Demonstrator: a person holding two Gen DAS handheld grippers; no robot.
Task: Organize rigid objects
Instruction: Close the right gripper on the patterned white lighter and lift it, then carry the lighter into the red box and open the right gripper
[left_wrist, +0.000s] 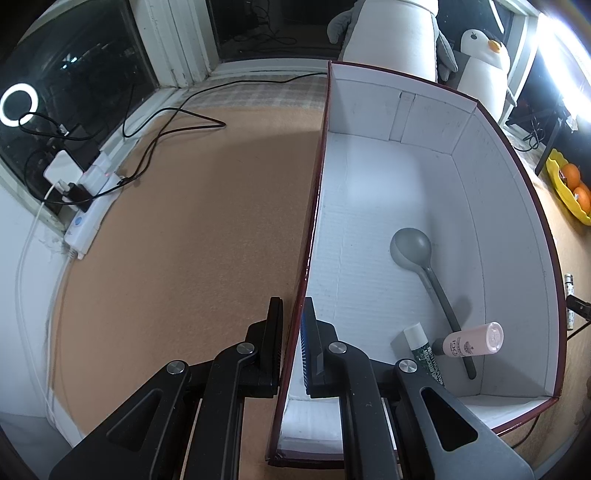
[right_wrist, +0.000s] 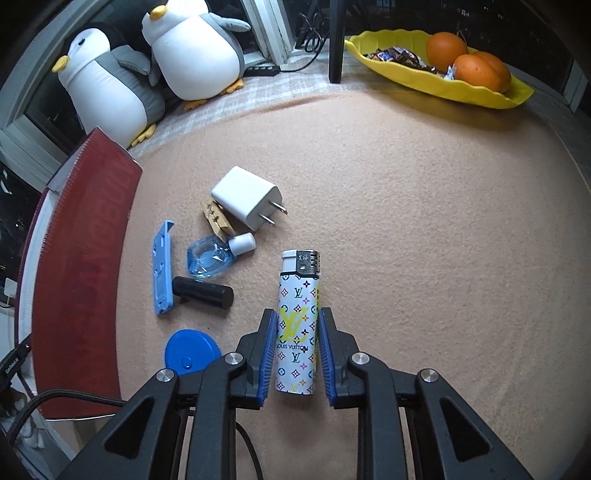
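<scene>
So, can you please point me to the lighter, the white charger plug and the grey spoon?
lighter (right_wrist: 297, 325): right wrist view, on its patterned body between the gripper's pads.
white charger plug (right_wrist: 245, 201): right wrist view, on its white housing.
grey spoon (left_wrist: 410, 245): left wrist view, on its bowl, inside the box.

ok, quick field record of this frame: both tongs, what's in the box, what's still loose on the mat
left tongs: shut on box wall, one finger outside, one inside
right tongs: shut on lighter, pads on both of its sides
in box: grey spoon, pink bottle, green-and-white tube
loose on mat: white charger, wooden clothespin, blue glass bottle, black cylinder, light-blue plastic piece, blue round lid
background: yellow tray with oranges, two penguin plushies
</scene>
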